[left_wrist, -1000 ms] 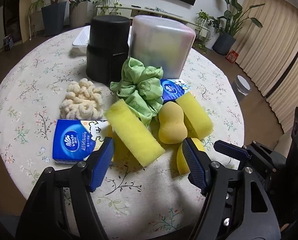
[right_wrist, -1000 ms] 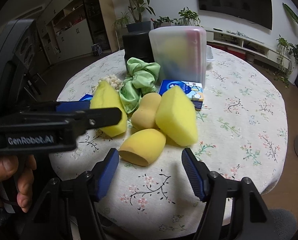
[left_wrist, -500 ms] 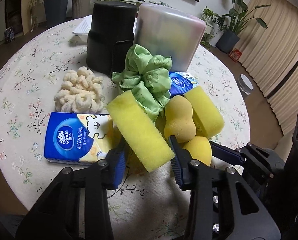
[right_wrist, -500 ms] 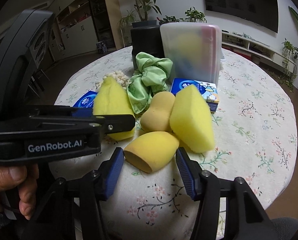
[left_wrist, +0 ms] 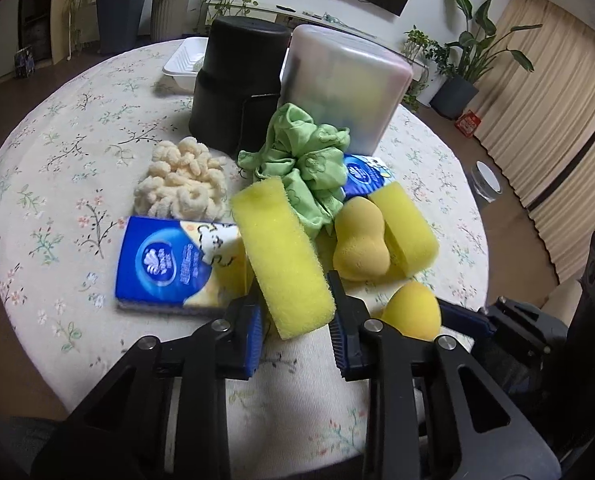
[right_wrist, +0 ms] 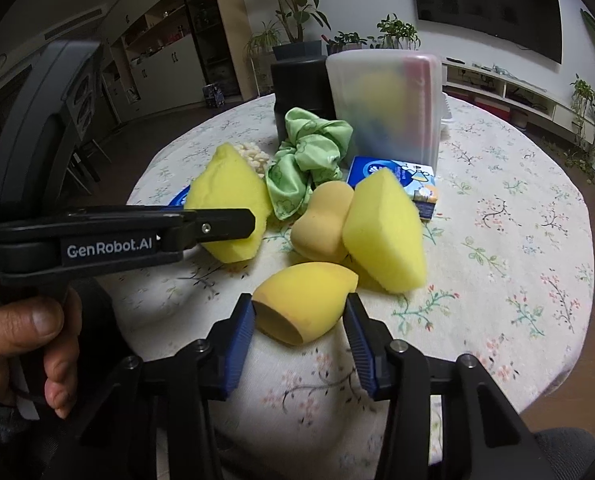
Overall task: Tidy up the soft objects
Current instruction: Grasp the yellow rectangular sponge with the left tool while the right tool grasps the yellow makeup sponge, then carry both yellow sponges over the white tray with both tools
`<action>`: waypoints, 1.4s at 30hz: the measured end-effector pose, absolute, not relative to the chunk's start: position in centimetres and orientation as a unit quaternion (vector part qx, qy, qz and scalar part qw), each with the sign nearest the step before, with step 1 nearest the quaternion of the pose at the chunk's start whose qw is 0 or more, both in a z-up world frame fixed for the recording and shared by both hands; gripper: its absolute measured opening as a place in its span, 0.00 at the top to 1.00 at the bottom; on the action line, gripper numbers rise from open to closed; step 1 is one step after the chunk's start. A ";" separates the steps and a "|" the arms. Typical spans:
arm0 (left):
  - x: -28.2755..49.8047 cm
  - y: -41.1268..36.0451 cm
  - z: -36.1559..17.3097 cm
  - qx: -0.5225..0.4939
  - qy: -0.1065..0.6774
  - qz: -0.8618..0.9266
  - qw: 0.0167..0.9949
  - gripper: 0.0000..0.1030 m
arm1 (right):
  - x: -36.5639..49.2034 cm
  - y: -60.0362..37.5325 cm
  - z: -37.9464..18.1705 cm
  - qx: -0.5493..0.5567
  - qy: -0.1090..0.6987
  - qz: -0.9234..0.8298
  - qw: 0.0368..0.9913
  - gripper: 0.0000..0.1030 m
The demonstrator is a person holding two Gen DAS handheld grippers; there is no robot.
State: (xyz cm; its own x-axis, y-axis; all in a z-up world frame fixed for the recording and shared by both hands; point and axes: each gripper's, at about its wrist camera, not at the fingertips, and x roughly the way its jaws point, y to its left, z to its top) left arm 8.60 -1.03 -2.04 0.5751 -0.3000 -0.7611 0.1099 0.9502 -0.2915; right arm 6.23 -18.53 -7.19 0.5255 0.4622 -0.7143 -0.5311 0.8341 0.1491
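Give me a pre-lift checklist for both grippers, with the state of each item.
1. left gripper pads on the yellow block sponge after closing in: ok.
2. right gripper on the teardrop sponge; jaws just closing, one pad touches, other side unclear: cannot tell.
3. Block sponge free of the tissue pack: cannot tell, they overlap.
4. Teardrop sponge clear of the second block sponge: cannot tell.
5. Grippers apart from each other: ok.
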 end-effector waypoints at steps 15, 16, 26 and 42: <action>6.4 5.2 1.8 -0.114 0.423 -0.077 0.896 0.75 | 7.3 -24.9 -2.9 -0.027 0.380 0.232 0.895 0.53; 6.6 5.7 2.1 -0.114 0.420 -0.071 0.898 0.75 | 7.7 -25.5 -2.4 -0.029 0.375 0.224 0.899 0.53; 10.1 10.3 4.2 -0.106 0.401 -0.044 0.909 0.75 | 13.0 -30.6 0.9 -0.039 0.348 0.164 0.922 0.53; 26.5 12.2 8.2 -0.015 0.391 -0.059 0.918 0.75 | 30.1 -30.2 6.1 -0.101 0.333 0.154 0.925 0.53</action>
State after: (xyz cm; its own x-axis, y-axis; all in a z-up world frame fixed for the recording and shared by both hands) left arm 26.49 12.19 8.19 0.6875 -0.1195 -0.7163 0.0963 0.9927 -0.0732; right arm 30.15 -30.17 6.07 0.7308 0.2176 -0.6470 -0.3526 0.9319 -0.0848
